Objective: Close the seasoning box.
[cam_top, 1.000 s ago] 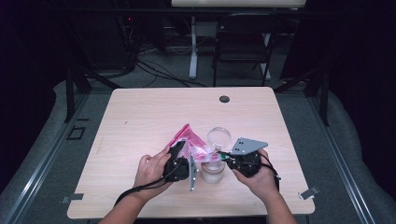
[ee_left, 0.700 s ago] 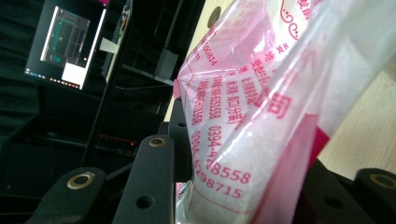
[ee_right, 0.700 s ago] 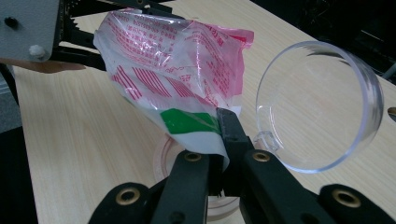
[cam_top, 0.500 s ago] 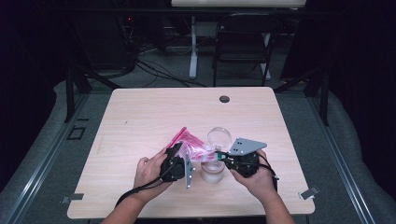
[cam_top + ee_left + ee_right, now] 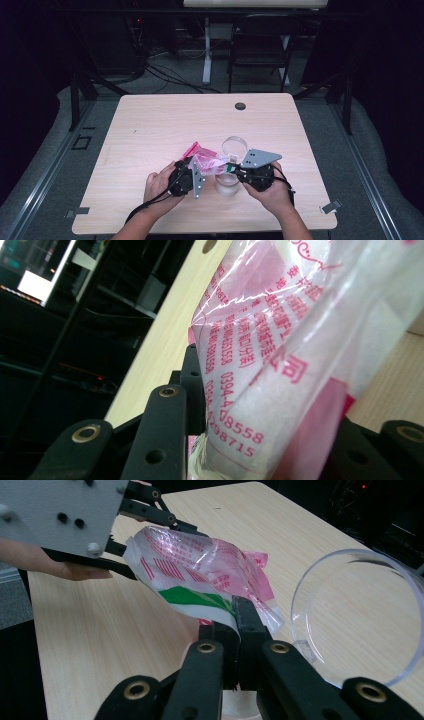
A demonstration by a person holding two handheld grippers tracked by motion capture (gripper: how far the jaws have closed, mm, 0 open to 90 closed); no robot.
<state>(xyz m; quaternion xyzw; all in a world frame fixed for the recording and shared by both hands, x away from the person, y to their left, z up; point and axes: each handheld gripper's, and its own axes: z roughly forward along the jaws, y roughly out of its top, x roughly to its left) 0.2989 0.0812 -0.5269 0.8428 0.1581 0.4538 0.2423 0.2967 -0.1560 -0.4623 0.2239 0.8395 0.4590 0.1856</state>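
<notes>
Plastic bag (image 5: 210, 162), thin, crinkly and printed pink with a green stripe, is held above the desk (image 5: 150, 125) between 2 claws: the left claw (image 5: 192, 172) is clamped on 1 end, the right claw (image 5: 235, 625) clenched on the other edge. It is judged light, limp, slippery, best pinched at the edges. A clear glass jar (image 5: 227, 182) stands just below.

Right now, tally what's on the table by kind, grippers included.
Printed plastic bag: 1
Clear containers: 2, the clear round container and the clear cup
Grippers: 2, the left gripper and the right gripper, both gripping the bag
Total: 5
</notes>
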